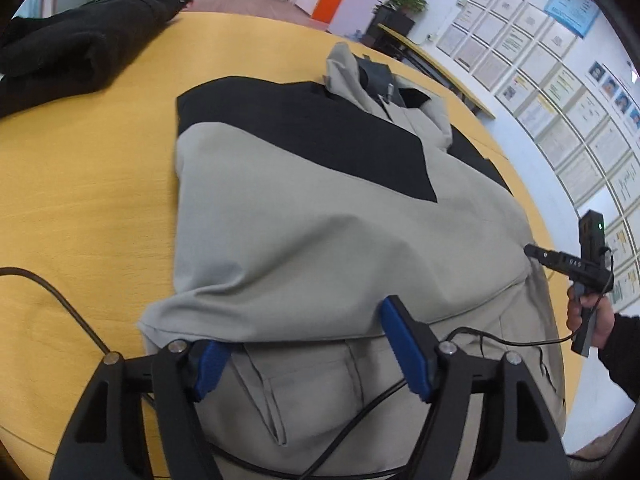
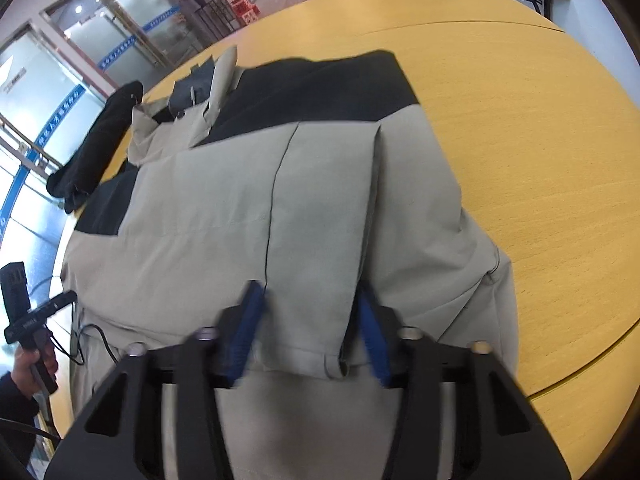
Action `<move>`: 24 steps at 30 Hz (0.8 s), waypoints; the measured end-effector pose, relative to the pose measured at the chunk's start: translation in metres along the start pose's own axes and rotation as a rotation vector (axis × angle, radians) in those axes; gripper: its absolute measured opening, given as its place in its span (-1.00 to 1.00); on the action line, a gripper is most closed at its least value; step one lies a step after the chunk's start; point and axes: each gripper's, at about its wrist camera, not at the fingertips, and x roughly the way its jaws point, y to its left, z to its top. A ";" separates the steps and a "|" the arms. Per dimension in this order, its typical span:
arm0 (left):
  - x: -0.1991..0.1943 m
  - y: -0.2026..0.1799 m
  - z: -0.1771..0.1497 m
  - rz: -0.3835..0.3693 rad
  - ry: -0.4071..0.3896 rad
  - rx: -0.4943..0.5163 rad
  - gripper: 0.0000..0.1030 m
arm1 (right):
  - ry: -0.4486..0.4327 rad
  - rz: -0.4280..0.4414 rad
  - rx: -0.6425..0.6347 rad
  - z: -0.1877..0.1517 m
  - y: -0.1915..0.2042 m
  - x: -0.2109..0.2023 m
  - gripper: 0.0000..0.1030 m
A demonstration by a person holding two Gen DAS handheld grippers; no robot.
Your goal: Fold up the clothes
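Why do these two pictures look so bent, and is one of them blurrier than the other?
Left wrist view: the fisheye lens bows the round yellow wooden table and the wall of framed papers, with dark corners; the grey and black jacket looks fairly sharp. Right wrist view: same bending, but the blue-padded right gripper and the jacket's near hem are smeared by motion blur.

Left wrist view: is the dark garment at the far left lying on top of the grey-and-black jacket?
No, the dark garment lies apart from the jacket, with bare yellow table between them.
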 end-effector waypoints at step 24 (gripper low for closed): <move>-0.004 -0.006 -0.009 0.067 -0.058 -0.029 0.57 | 0.076 0.092 -0.052 0.018 0.010 0.017 -0.90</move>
